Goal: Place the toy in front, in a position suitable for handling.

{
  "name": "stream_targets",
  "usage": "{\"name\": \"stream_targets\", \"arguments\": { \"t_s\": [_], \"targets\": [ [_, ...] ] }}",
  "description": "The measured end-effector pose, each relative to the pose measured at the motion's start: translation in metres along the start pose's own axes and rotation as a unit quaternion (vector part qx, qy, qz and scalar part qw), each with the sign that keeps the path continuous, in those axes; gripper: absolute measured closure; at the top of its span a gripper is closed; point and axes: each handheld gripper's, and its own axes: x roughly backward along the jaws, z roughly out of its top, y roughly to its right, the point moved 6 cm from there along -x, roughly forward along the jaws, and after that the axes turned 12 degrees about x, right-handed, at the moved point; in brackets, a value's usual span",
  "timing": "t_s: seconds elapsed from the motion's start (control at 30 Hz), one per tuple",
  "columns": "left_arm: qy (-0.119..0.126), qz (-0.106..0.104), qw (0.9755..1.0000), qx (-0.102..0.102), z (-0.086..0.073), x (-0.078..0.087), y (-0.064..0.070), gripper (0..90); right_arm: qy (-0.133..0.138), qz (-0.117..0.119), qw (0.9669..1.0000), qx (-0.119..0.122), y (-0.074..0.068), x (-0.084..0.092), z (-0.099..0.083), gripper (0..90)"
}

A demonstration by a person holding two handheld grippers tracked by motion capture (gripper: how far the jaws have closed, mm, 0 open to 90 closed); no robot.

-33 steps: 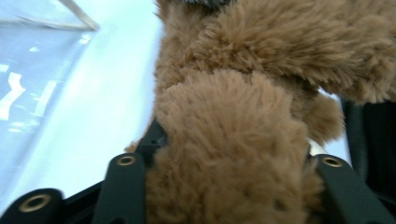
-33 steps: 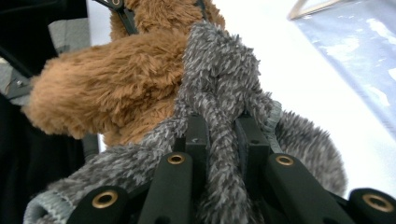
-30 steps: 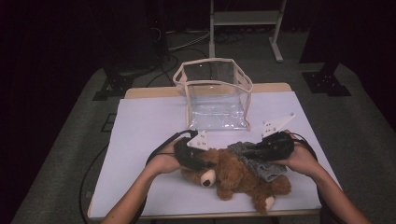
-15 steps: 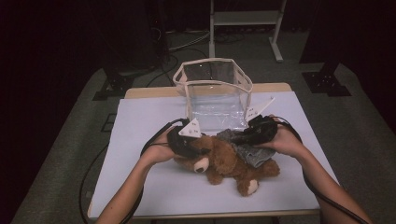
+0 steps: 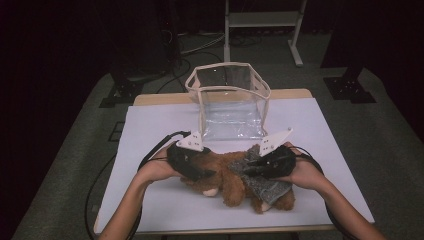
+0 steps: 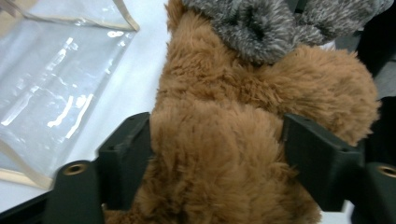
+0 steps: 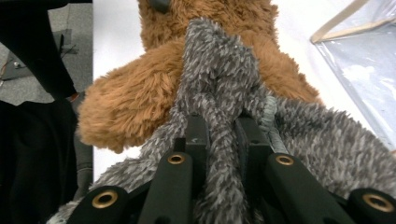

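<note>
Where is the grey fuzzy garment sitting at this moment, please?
In the high view the grey fuzzy garment lies on the brown teddy bear at the table's near right, in front of the clear bag, pinched by the right gripper.

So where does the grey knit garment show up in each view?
High view: grey garment lower centre-right, draped over the brown teddy bear, under the right gripper.
Left gripper view: top edge, right of centre, above the bear's fur.
Right gripper view: centre and bottom, a fold pinched in the jaws.
Shared landmark: the clear plastic bag.
</note>
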Motion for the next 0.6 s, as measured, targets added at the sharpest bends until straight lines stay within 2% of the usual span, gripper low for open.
{"name": "stream_targets", "arguments": {
  "t_s": [0.07,0.13,0.2,0.33,0.4,0.5,0.6],
  "targets": [
    [-0.008,-0.009,0.9999,0.000,-0.007,-0.005,0.003,33.9,0.002,0.010,0.9999,0.003,-0.004,0.000,0.002,77.1],
    [-0.004,-0.010,0.9999,-0.001,-0.013,-0.009,0.006,34.5,0.005,0.014,0.9998,0.012,-0.006,0.003,0.006,76.9],
    [0.004,-0.007,0.9999,-0.010,-0.015,-0.011,0.010,35.8,0.009,0.006,0.9998,0.014,0.000,0.010,0.012,76.6],
    [-0.005,-0.007,0.9995,-0.030,-0.021,-0.009,0.018,35.5,0.012,-0.014,0.9998,0.002,0.017,0.015,0.020,76.5],
    [-0.006,-0.007,0.9995,-0.029,-0.022,-0.007,0.020,35.0,0.011,-0.008,0.9999,-0.002,0.019,0.011,0.018,76.5],
    [-0.001,-0.010,0.9996,-0.028,-0.020,-0.004,0.020,33.1,0.011,-0.004,0.9999,-0.002,0.012,0.004,0.013,76.6],
    [0.016,-0.007,0.9995,-0.027,-0.011,0.001,0.018,29.0,0.009,0.002,0.9999,0.005,0.000,0.004,0.006,76.6]
  ]
}}
